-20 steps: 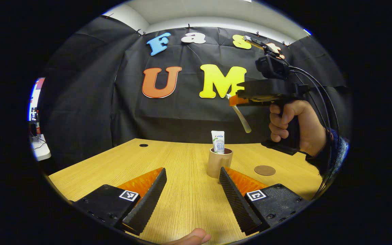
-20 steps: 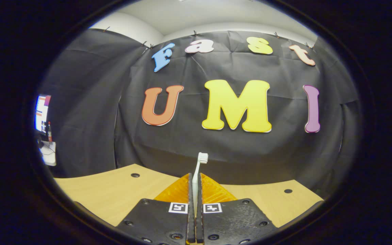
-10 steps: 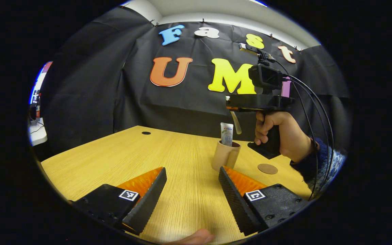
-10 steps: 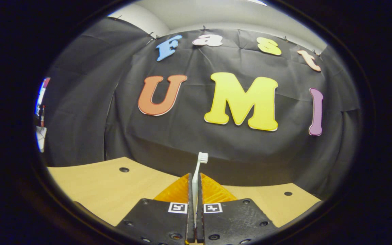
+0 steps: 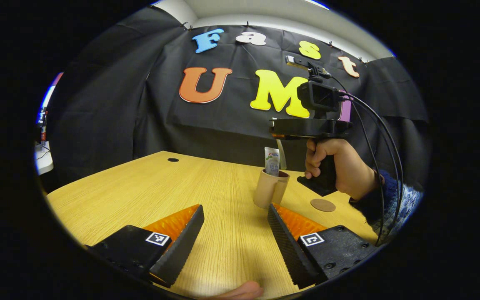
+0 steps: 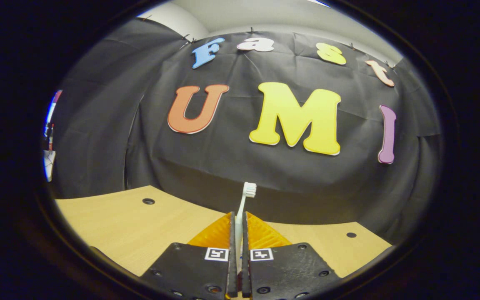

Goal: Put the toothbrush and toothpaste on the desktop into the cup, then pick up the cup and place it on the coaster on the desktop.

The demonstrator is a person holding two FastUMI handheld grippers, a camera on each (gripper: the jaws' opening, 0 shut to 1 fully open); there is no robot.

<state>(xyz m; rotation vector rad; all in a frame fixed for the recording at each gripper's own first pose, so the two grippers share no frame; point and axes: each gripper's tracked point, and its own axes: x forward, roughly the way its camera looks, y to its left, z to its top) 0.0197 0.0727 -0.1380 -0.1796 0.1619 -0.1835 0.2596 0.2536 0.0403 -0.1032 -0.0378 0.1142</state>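
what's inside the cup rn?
The toothpaste stands upright in the cup, top half out. The toothbrush, clamped in the right gripper, hangs over it; its lower end is hidden behind the tube.

I see a wooden table [image 5: 148,187] with small round holes [image 5: 173,160] in it, and a white shelf [image 5: 42,152] far off to the side.

Wood, cloth and plastic
We see a matt wood-grain desktop [image 5: 206,187], creased matt cloth wall [image 6: 231,166], and a smooth plastic toothbrush [image 6: 243,204].
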